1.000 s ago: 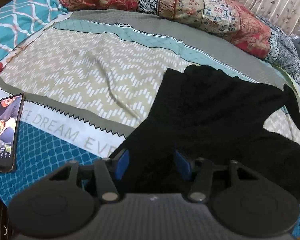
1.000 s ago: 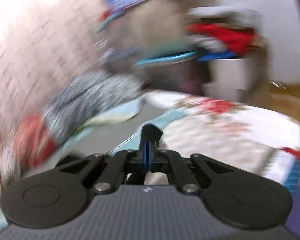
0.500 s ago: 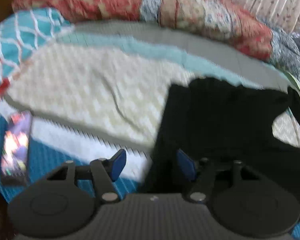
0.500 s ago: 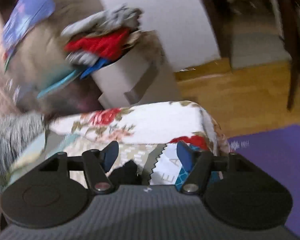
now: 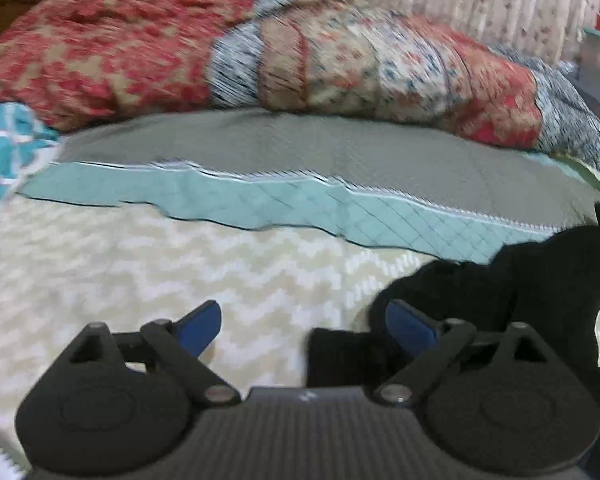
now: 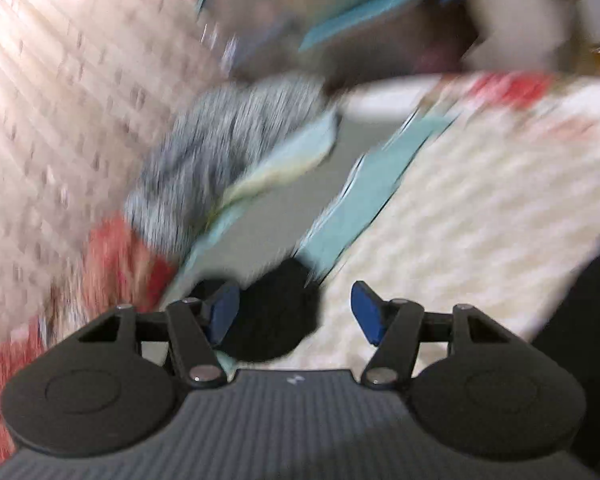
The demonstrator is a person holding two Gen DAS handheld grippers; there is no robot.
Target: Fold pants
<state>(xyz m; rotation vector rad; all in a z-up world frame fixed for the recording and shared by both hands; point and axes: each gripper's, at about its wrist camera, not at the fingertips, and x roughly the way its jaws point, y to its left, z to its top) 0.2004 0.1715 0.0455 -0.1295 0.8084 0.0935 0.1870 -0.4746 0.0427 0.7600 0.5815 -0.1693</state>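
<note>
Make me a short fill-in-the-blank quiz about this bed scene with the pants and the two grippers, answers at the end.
1. The pants lying on the bedspread are ____ in colour.
2. The pads of the left gripper are ____ in colour.
3. The right gripper has its jaws ____, with a dark bit of cloth between them but not pinched.
4. Along the far side of the bed lies a rumpled quilt, mostly ____ and beige.

Answers: black; blue; open; red

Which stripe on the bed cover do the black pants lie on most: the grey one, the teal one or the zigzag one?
The beige zigzag stripe, the one nearest the camera. The black pants lie mostly on it; only their far edge reaches the teal stripe, and the grey stripe lies farther off.
</note>
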